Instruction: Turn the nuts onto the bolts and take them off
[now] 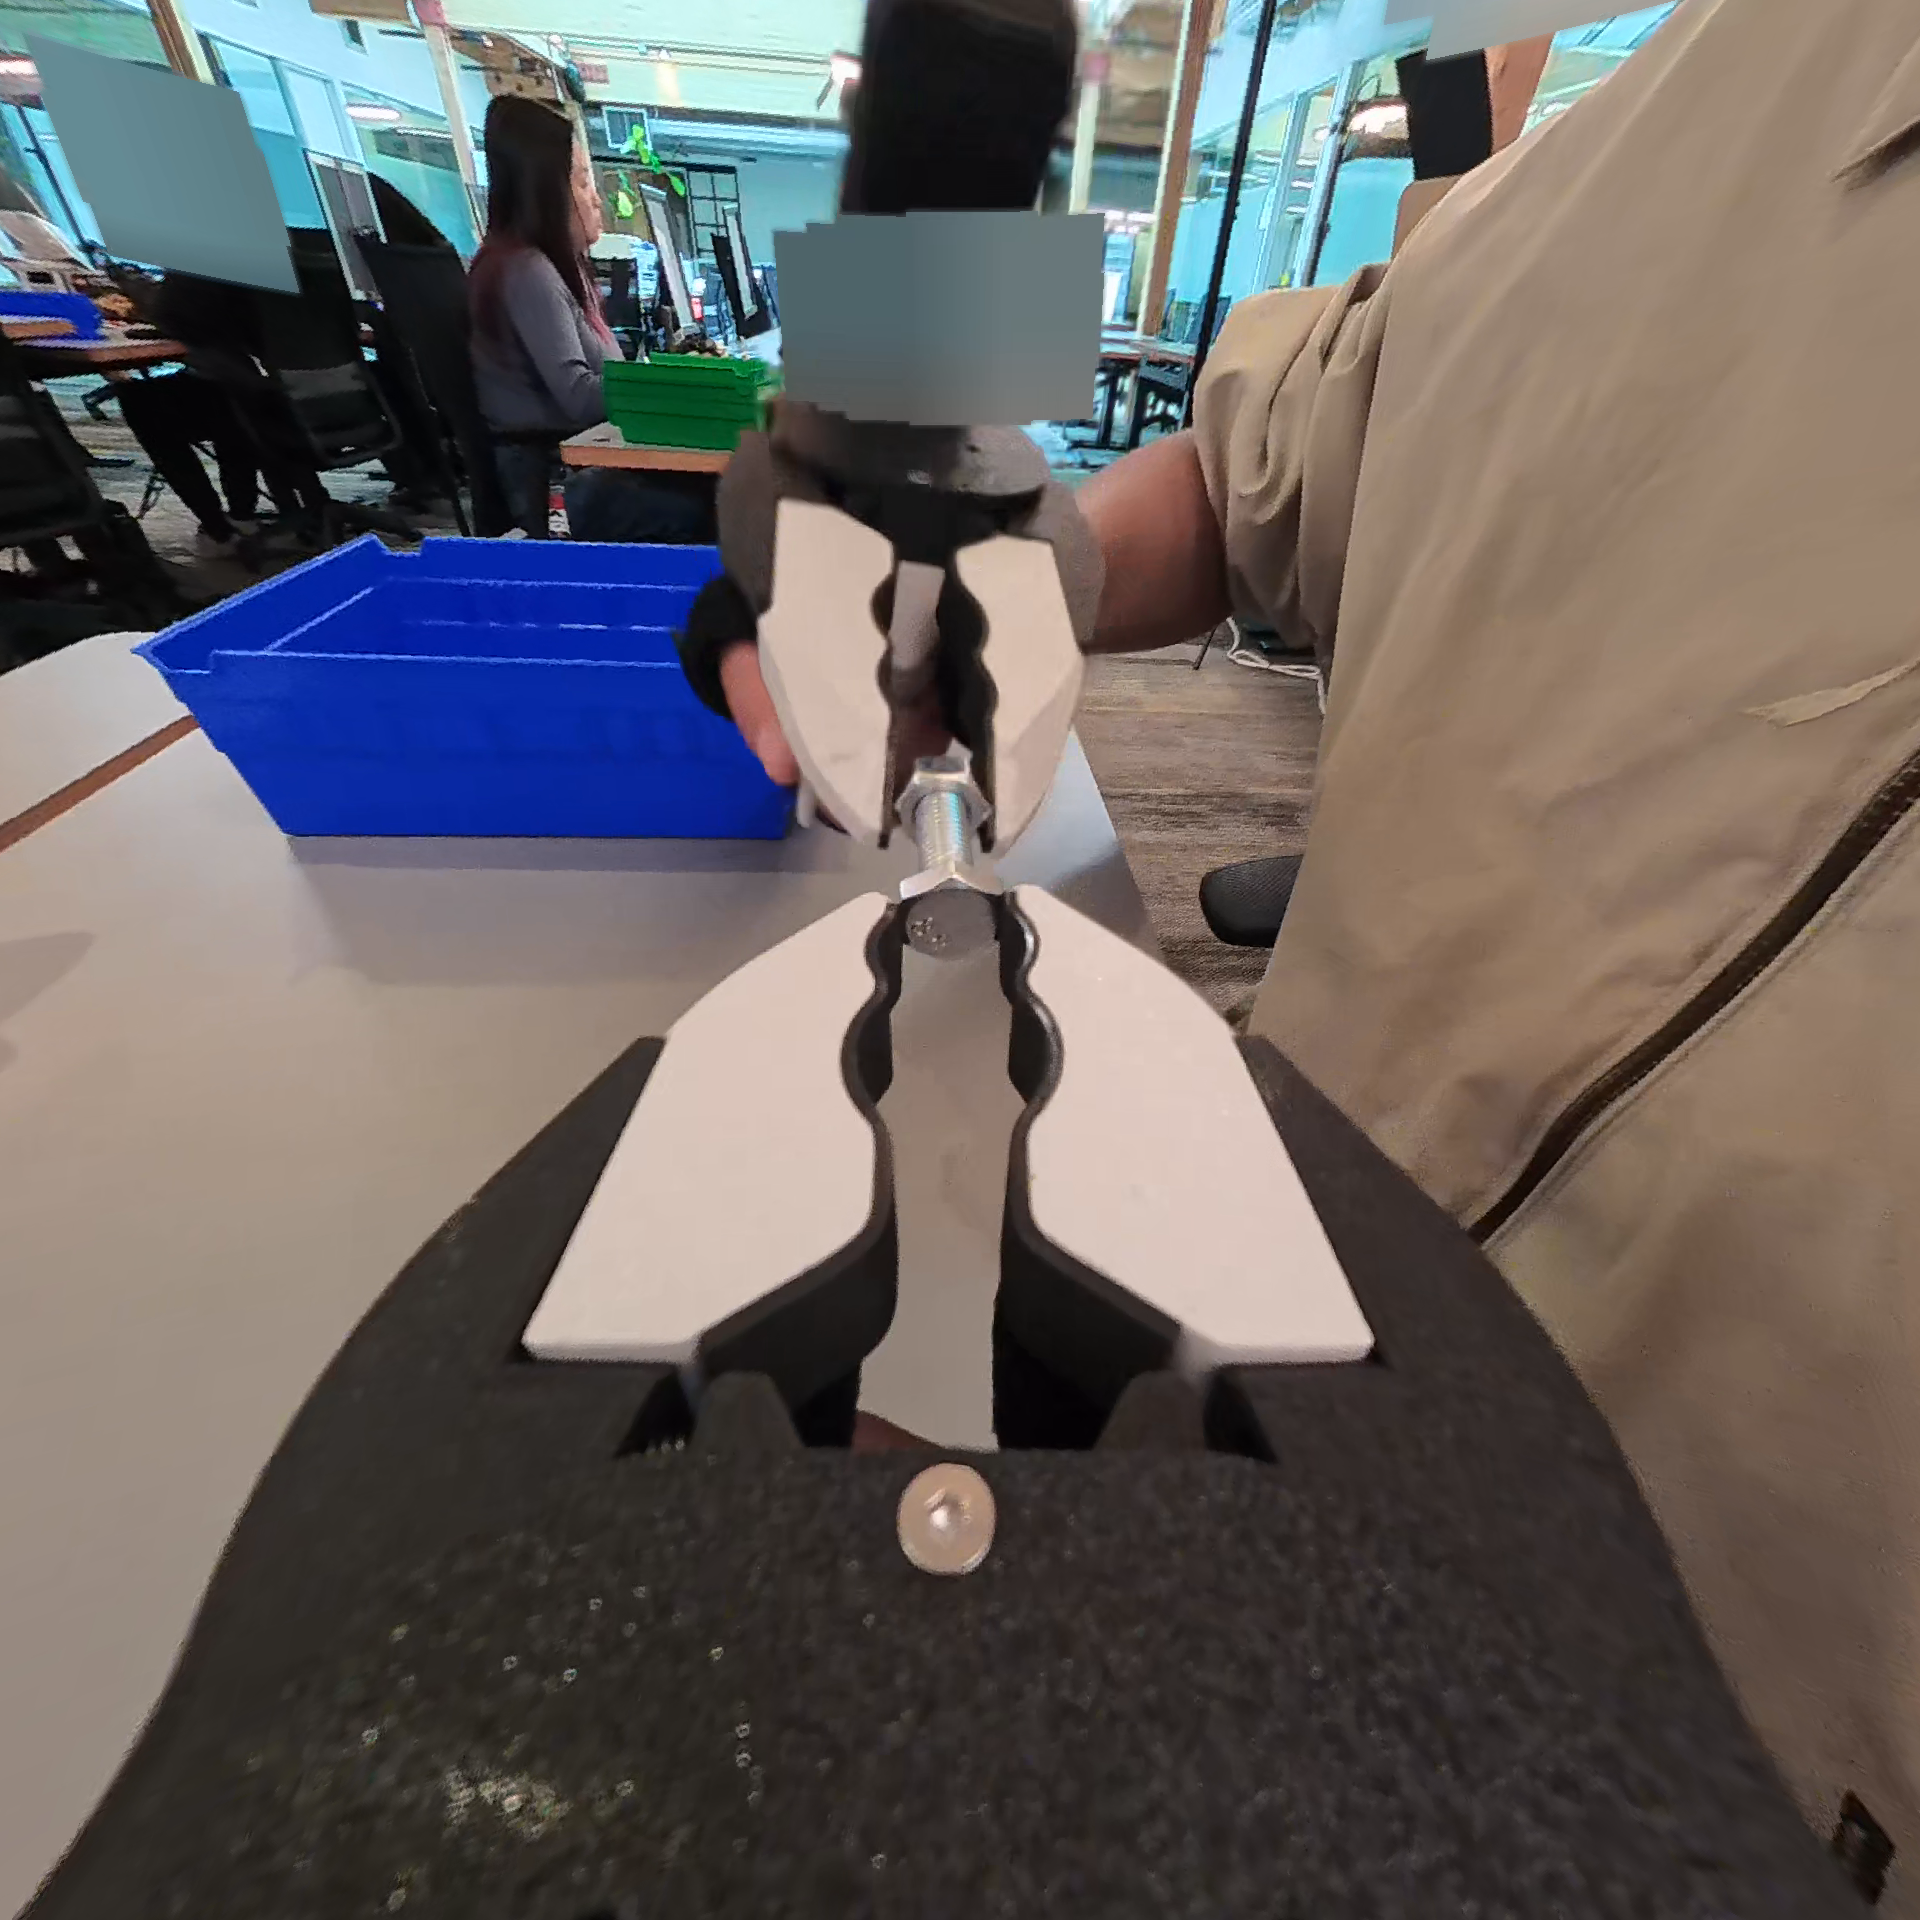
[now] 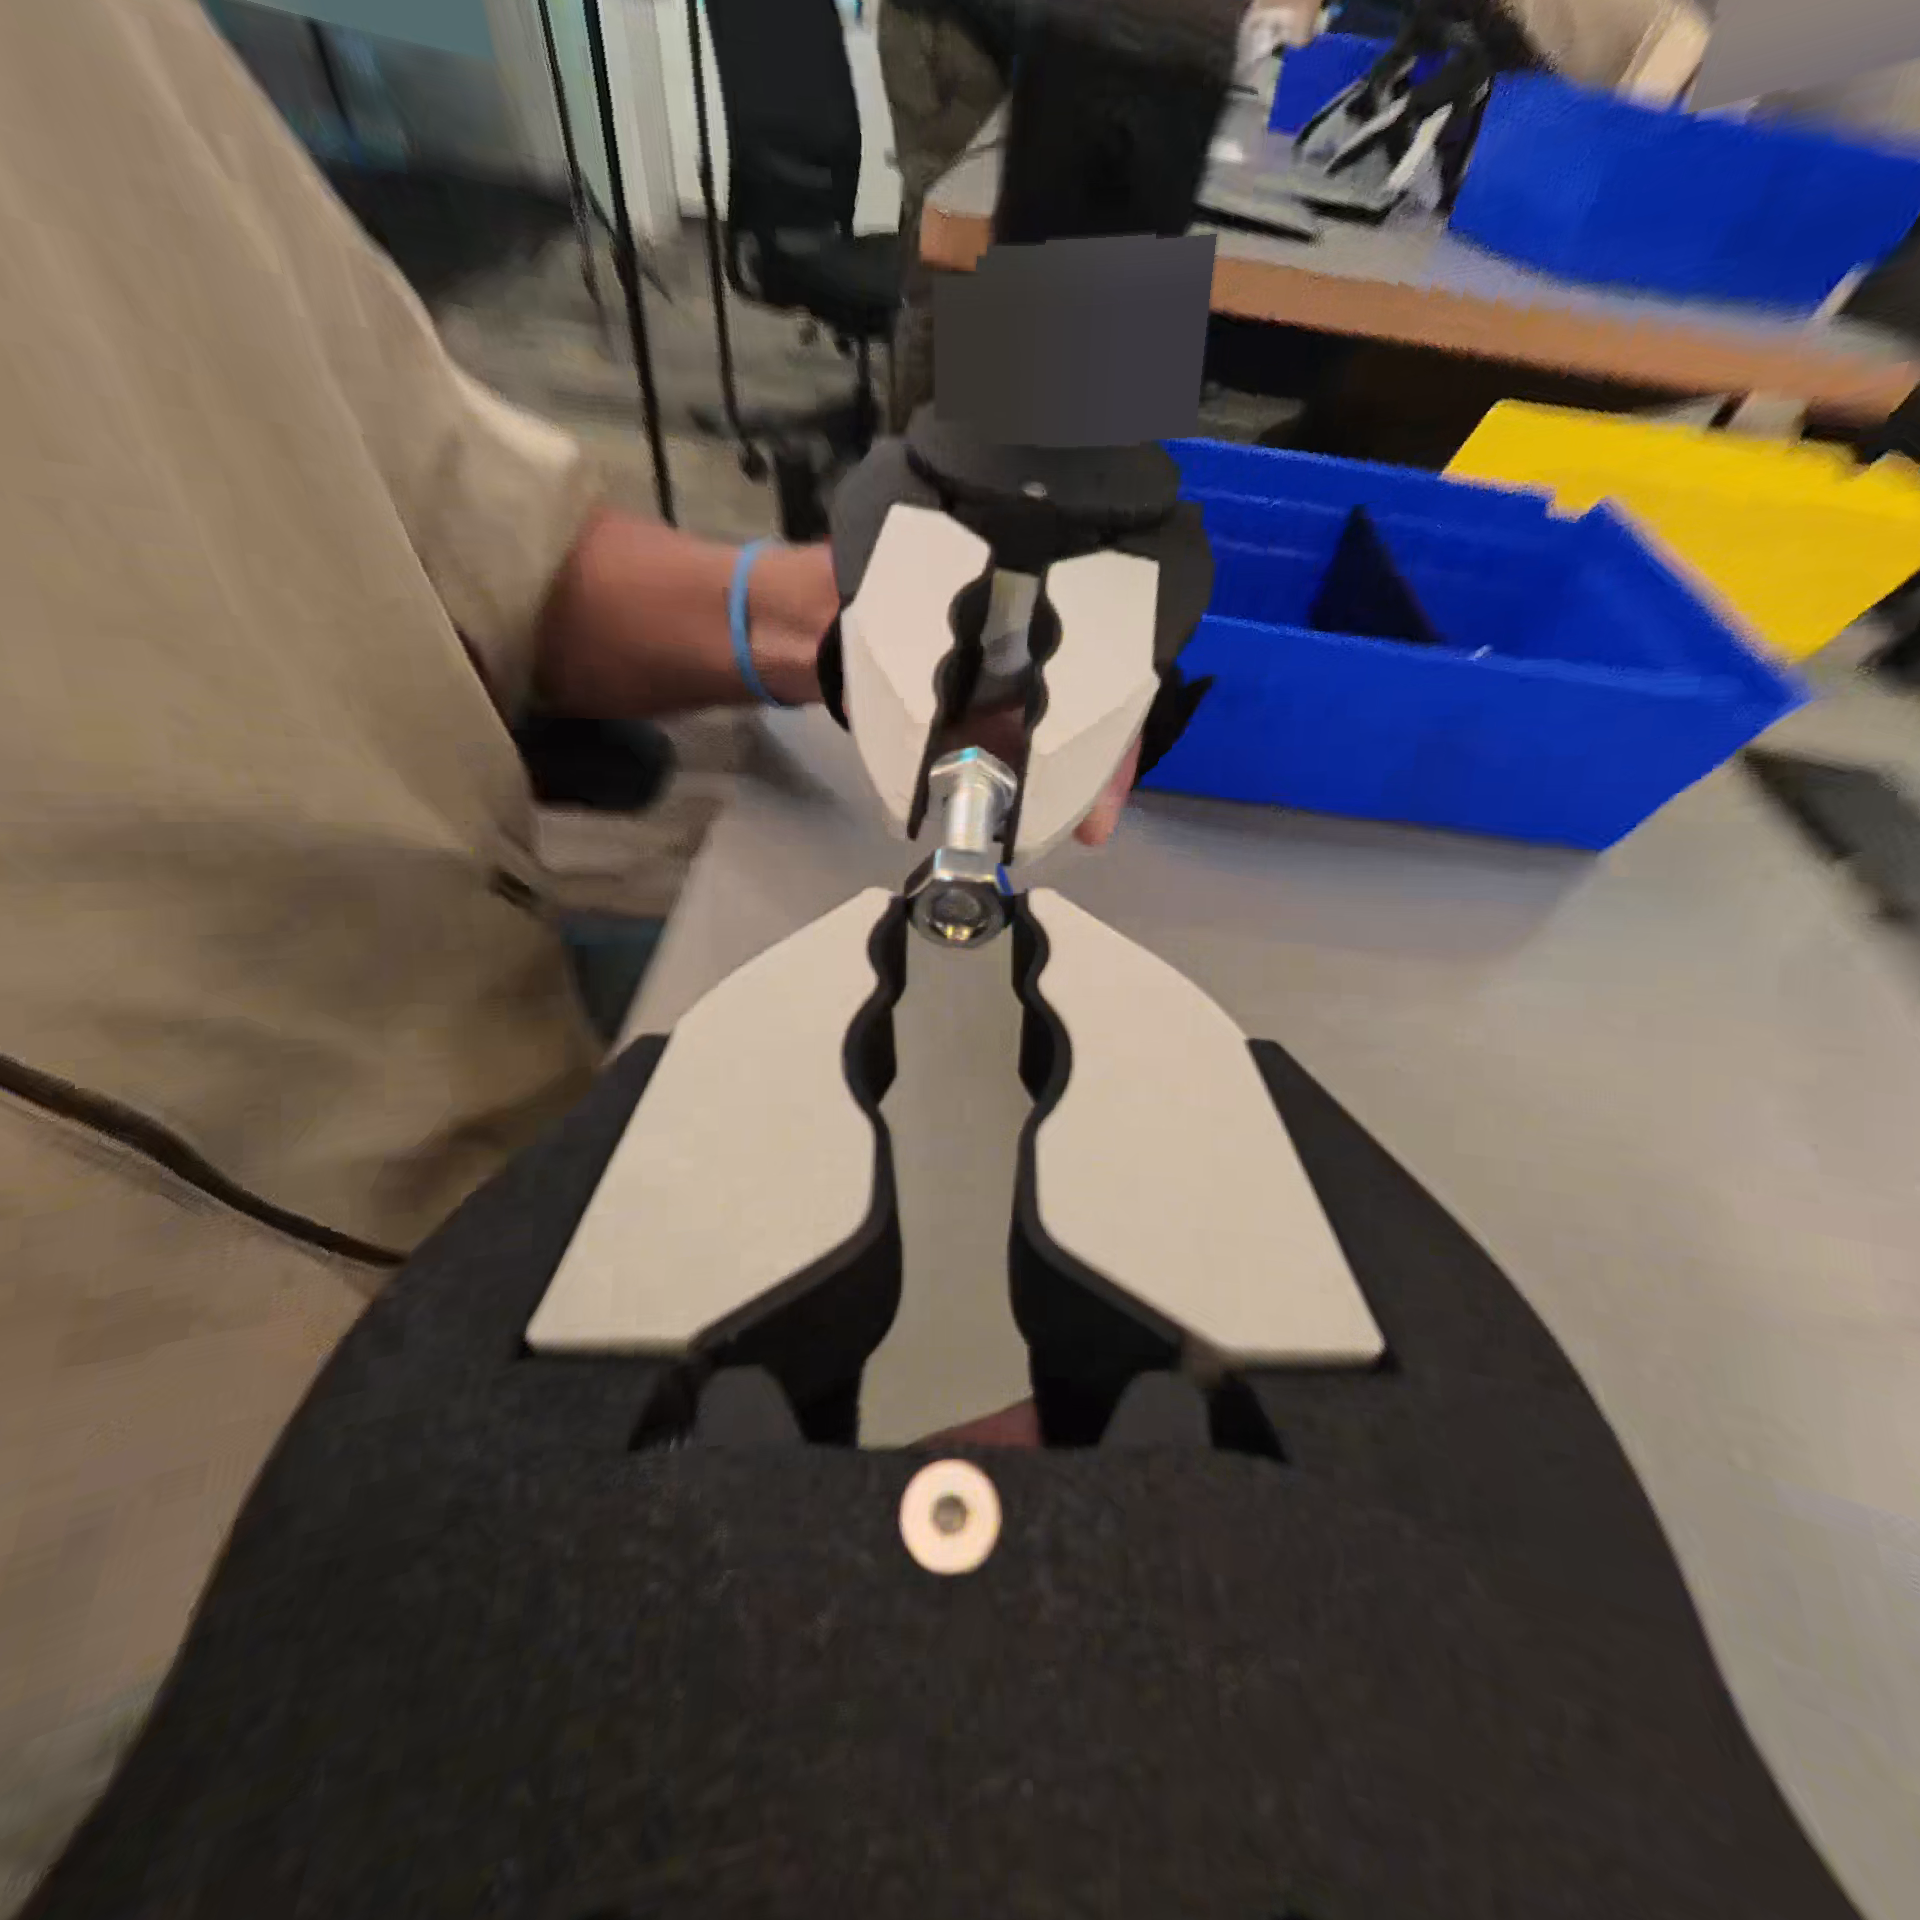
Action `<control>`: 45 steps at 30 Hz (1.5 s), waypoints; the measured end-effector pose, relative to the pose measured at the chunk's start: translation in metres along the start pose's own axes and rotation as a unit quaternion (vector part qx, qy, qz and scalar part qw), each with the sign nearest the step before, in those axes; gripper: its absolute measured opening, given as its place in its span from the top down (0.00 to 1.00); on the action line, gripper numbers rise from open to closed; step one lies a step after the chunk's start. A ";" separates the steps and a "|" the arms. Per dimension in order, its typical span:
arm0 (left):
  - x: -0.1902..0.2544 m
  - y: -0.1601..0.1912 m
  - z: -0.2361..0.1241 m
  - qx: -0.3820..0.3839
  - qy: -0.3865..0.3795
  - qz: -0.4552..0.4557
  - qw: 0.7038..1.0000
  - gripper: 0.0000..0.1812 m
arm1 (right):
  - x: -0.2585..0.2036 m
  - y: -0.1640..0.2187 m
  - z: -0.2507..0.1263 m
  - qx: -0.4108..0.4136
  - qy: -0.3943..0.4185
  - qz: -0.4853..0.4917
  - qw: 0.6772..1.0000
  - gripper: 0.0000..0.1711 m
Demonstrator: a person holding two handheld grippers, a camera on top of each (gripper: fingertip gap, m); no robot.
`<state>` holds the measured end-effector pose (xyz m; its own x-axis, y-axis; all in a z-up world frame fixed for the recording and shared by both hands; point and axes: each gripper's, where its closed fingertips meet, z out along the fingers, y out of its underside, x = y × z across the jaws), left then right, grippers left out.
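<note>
A silver bolt [image 1: 940,836] hangs in the air between my two grippers, above the grey table [image 1: 312,1039]. My left gripper [image 1: 951,920] is shut on the bolt's hex head [image 1: 943,925]. My right gripper [image 1: 940,800] faces it from the far side and is shut on the nut [image 1: 935,777], which sits on the thread. In the right wrist view my right gripper [image 2: 958,914] pinches the nut [image 2: 956,914], with the bolt's end showing in its hole. The shaft [image 2: 968,821] runs on to the head [image 2: 971,774], which is in the left gripper [image 2: 966,800].
A blue bin [image 1: 468,727] stands on the table behind the grippers, left of them in the left wrist view. A divided blue bin [image 2: 1455,707] and a yellow bin [image 2: 1714,520] show in the right wrist view. The holder's beige jacket [image 1: 1558,727] is close by. Green bins [image 1: 686,405] and a seated person are far back. The tips of both grippers are at nearly the same place.
</note>
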<state>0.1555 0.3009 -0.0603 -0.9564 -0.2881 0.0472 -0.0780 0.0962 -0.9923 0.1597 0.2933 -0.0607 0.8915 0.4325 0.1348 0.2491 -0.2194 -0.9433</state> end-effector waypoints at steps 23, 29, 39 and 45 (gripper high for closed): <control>0.002 0.004 0.003 0.011 0.027 -0.026 0.999 0.90 | -0.003 -0.005 0.000 -0.056 0.130 -0.395 0.908 0.89; -0.003 0.005 0.000 -0.001 -0.004 -0.002 1.000 0.90 | 0.001 -0.004 0.002 -0.027 0.078 -0.188 0.979 0.90; -0.005 0.005 0.001 -0.019 -0.026 0.022 0.999 0.90 | 0.002 -0.005 0.000 0.098 -0.108 0.332 0.932 0.89; -0.003 -0.001 -0.003 0.007 -0.007 0.000 1.000 0.90 | 0.004 -0.002 -0.008 0.044 0.087 -0.079 0.992 0.74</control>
<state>0.1576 0.3042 -0.0596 -0.9526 -0.3009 0.0451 -0.0734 0.0835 -0.9938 0.1662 0.2882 -0.0557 0.8972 0.2968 0.3270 0.3646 -0.0801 -0.9277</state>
